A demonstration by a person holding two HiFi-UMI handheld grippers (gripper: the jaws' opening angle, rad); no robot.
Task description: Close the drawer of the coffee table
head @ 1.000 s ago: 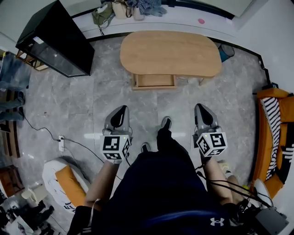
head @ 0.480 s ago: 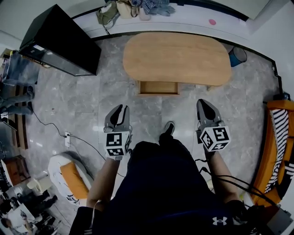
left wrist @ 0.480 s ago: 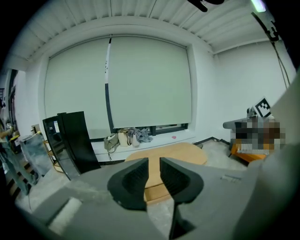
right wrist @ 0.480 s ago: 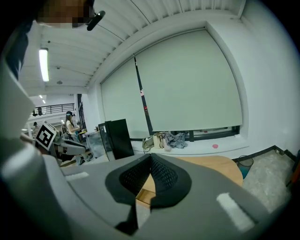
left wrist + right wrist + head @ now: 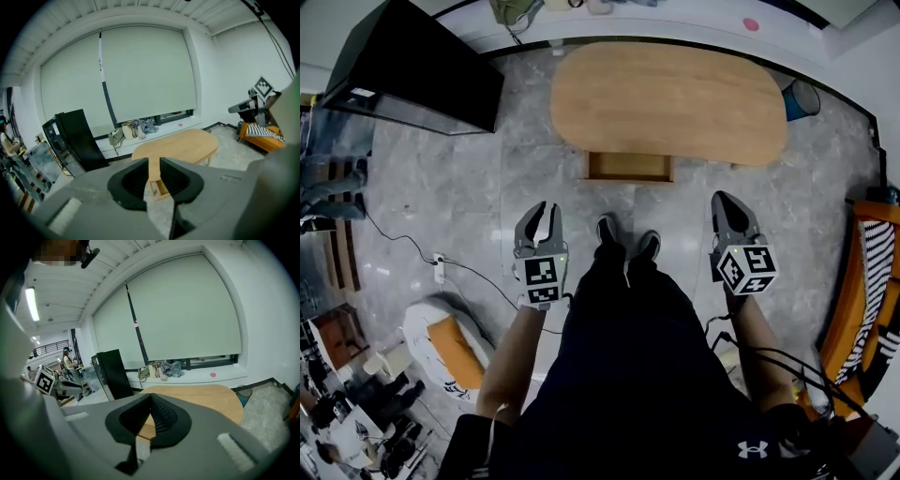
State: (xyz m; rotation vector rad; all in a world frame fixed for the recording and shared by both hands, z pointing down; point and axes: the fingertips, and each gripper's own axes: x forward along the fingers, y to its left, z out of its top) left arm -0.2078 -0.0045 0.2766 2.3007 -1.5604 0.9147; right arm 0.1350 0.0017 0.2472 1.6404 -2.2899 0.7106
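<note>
Person and both grippers advanced toward coffee table point(image 5: 666, 98). Left gripper point(image 5: 541, 209) jaws now apart, empty; right gripper point(image 5: 724, 198) jaws together. Open drawer point(image 5: 629, 167) projects from near edge, ahead between grippers, long axis crosswise; both about equally near, neither touching.

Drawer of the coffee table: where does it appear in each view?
Head view: drawer, upper centre, pulled out under the table's near edge.
Left gripper view: drawer, lower centre, seen through the gap between the jaws.
Right gripper view: mostly hidden by the shut jaws; a wood strip below their tips is probably it.
Shared landmark: the oval table top.
</note>
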